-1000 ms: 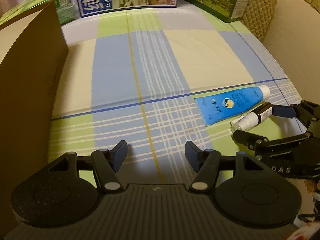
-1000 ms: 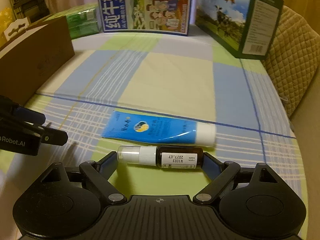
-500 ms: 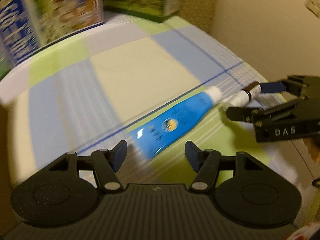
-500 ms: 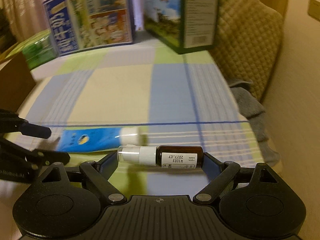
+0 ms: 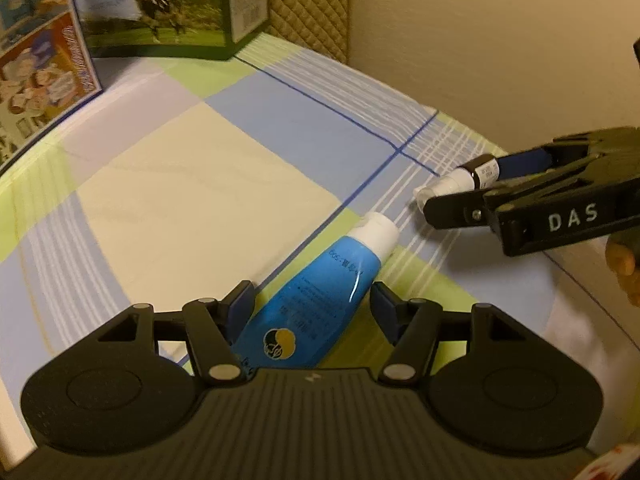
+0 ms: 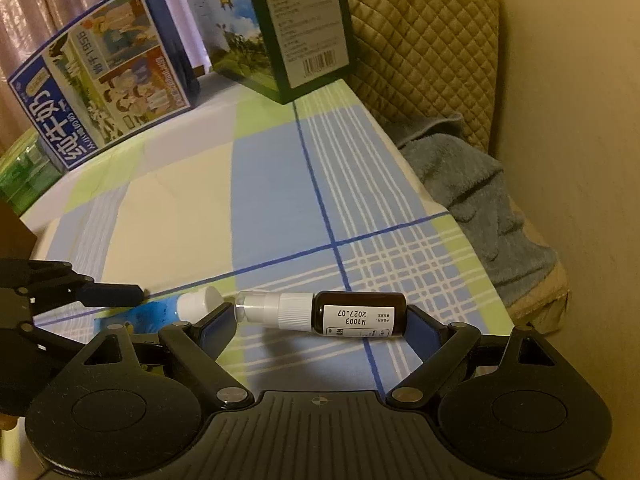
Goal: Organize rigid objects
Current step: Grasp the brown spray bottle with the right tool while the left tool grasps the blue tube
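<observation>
A blue tube with a white cap (image 5: 320, 292) lies on the checked tablecloth (image 5: 200, 184). My left gripper (image 5: 312, 300) is open and straddles it, one finger on each side near the tube's middle. A dark spray bottle with a white nozzle (image 6: 340, 314) is held lengthwise, just above the cloth, with my right gripper (image 6: 320, 320) shut on its two ends. In the left wrist view that spray bottle (image 5: 460, 178) and the right gripper (image 5: 472, 184) hang a little beyond the tube's cap, to the right. The right wrist view shows the tube's cap (image 6: 198, 304) just left of the bottle.
Two printed milk cartons stand at the back: a blue one (image 6: 108, 80) and a green one (image 6: 288, 28). A quilted cushion (image 6: 420, 40) and a grey-blue towel (image 6: 480, 200) lie past the table's right edge. A wall (image 5: 480, 60) is close on the right.
My left gripper swung right and rolled until the blue tube came between its fingers. The right gripper carried the spray bottle right and slightly up, away from the tube.
</observation>
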{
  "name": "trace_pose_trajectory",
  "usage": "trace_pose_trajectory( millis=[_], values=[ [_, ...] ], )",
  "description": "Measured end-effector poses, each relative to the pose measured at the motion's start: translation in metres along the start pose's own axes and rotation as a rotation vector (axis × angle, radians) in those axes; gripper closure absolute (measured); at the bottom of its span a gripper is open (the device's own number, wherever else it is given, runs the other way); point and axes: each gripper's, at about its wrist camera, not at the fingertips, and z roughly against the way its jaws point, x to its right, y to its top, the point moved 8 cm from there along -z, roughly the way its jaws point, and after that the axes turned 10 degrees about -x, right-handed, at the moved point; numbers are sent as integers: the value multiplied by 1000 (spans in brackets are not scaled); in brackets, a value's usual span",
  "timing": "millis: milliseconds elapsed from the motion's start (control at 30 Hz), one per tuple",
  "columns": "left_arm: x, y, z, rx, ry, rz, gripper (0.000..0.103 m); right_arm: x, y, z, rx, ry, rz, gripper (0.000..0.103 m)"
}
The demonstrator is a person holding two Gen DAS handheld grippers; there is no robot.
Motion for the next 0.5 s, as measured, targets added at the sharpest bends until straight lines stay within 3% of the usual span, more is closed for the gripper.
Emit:
trace_pose_trajectory(
  millis=[100,267,500],
  values=[
    [3,1,-2,9,1,-21,45,2,-1,-1,-5,-18,-5,17],
    [11,-5,5,17,-12,-20,69,0,-6,-4,-14,-20,-8,17],
    [19,-27,18,20,21,75,71,-12,-18,-2,-28,-1,26,17]
  ],
)
